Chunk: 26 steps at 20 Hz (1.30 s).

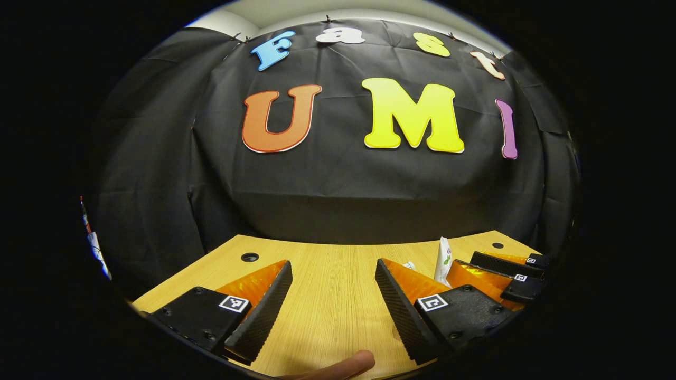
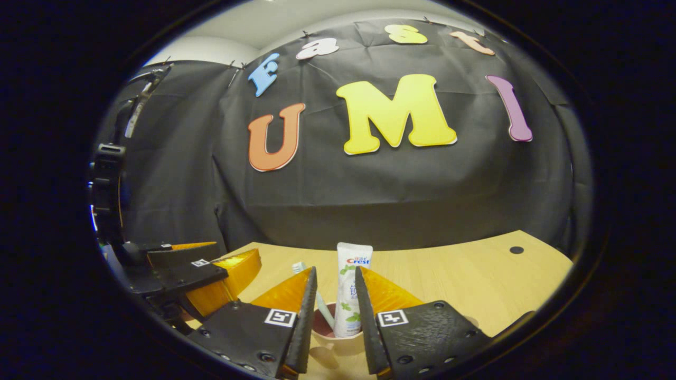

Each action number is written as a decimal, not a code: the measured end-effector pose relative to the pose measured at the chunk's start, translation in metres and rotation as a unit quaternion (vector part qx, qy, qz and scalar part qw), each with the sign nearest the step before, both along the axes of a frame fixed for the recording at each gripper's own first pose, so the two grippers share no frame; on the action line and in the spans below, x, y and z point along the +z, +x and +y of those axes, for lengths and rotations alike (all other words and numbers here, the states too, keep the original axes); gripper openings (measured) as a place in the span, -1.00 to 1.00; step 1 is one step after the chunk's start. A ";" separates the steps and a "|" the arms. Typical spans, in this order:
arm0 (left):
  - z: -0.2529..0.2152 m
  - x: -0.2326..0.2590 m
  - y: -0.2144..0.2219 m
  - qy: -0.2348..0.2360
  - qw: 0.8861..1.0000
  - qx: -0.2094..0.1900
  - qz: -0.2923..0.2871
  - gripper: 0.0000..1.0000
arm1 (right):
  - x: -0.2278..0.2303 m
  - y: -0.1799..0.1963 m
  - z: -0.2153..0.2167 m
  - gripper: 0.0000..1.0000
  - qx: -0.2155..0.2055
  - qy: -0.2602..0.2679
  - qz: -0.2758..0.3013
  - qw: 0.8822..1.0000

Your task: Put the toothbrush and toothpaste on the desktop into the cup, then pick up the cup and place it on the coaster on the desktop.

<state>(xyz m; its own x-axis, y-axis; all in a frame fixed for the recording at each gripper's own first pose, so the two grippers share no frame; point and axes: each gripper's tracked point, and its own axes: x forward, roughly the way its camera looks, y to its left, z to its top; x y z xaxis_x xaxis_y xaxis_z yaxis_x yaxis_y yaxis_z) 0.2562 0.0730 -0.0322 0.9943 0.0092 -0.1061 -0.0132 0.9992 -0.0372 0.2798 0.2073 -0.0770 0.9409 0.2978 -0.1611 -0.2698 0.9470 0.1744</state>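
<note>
A pale cup (image 2: 338,340) with a dark inside sits between my right gripper's (image 2: 337,272) fingers, which press on its two sides. A white toothpaste tube (image 2: 351,290) stands upright in the cup, and a toothbrush (image 2: 311,285) leans in it at the left. In the left gripper view the tube (image 1: 442,258) and the brush head (image 1: 409,265) rise beside the right gripper (image 1: 465,259) at the right. My left gripper (image 1: 334,264) is open over bare wood with nothing between its fingers. It also appears at the left of the right gripper view (image 2: 232,253).
The wooden desktop (image 1: 332,306) has round cable holes at the back left (image 1: 249,257) and back right (image 2: 516,249). A person's fingertip (image 1: 343,367) shows at the bottom of the left gripper view. Black cloth closes the booth behind the table.
</note>
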 end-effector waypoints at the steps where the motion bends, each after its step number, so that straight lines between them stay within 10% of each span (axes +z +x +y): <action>1: 0.000 0.000 0.000 0.000 1.000 0.000 0.001 0.99 | 0.002 -0.001 -0.003 0.00 -0.002 -0.001 -0.003 1.000; 11: -0.030 0.008 -0.012 -0.022 0.999 -0.028 -0.006 0.99 | 0.024 -0.044 -0.051 0.86 -0.010 -0.022 -0.027 0.999; 26: -0.111 -0.019 -0.046 0.004 0.985 -0.083 0.153 0.99 | 0.082 -0.166 -0.175 0.92 -0.102 0.004 -0.093 0.990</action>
<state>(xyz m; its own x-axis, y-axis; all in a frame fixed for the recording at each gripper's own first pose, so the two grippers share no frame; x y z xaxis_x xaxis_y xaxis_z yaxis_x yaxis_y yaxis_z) 0.2105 -0.0382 -0.0509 0.9036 -0.1478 -0.4020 0.1402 0.9889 -0.0485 0.1139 0.0328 0.0046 0.9949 0.0980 0.0231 -0.1004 0.9840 0.1475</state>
